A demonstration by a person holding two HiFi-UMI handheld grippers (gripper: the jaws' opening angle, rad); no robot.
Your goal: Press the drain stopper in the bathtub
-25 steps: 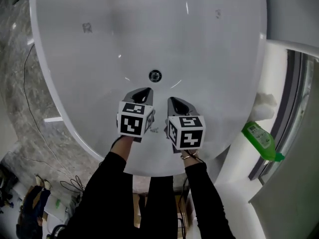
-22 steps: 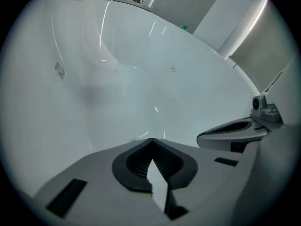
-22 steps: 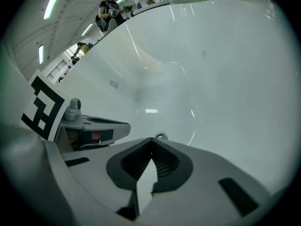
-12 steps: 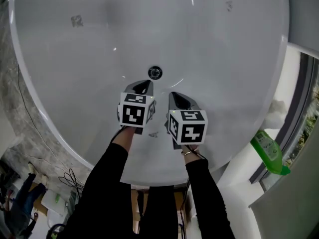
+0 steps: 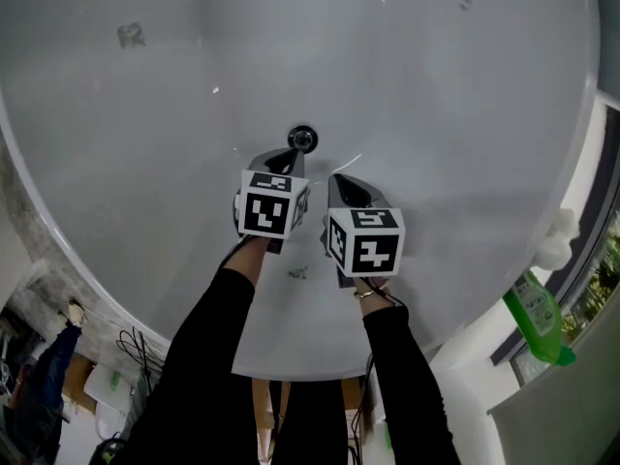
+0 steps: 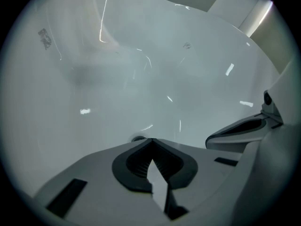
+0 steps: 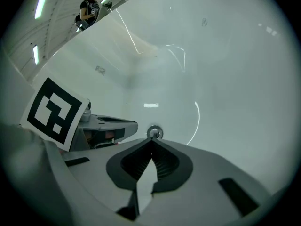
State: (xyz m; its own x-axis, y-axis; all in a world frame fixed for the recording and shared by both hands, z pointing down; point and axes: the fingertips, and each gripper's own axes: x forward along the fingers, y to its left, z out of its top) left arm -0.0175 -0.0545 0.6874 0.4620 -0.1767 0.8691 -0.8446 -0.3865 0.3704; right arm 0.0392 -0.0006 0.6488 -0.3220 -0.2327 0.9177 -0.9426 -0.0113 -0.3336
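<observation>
Head view: white bathtub [image 5: 446, 95] fills the frame, drain stopper [image 5: 302, 139] on its floor near centre. Left gripper [image 5: 283, 156] has its tip just short of the stopper on the person's side, almost touching; can't tell contact from here. Right gripper [image 5: 341, 183] sits beside it, a bit further back from the stopper and off to its right. Black sleeves [image 5: 208, 347] run back from both. Green bottle [image 5: 538, 318] on the ledge outside the tub, well right of the stopper.

Left gripper view: left gripper [image 6: 150, 140] jaws closed tip to tip, nothing between them. Stopper [image 6: 138, 138] is mostly hidden, only its edge peeks out just past the tip, slightly left. Right gripper [image 6: 244, 128] visible off to the right. Tub wall [image 6: 117, 74] behind.

Right gripper view: right gripper [image 7: 151, 141] jaws also closed tip to tip, empty. Stopper [image 7: 154, 133] shows whole, just beyond the tip, apart from it. Left gripper [image 7: 110, 126] comes in from the stopper's left.
</observation>
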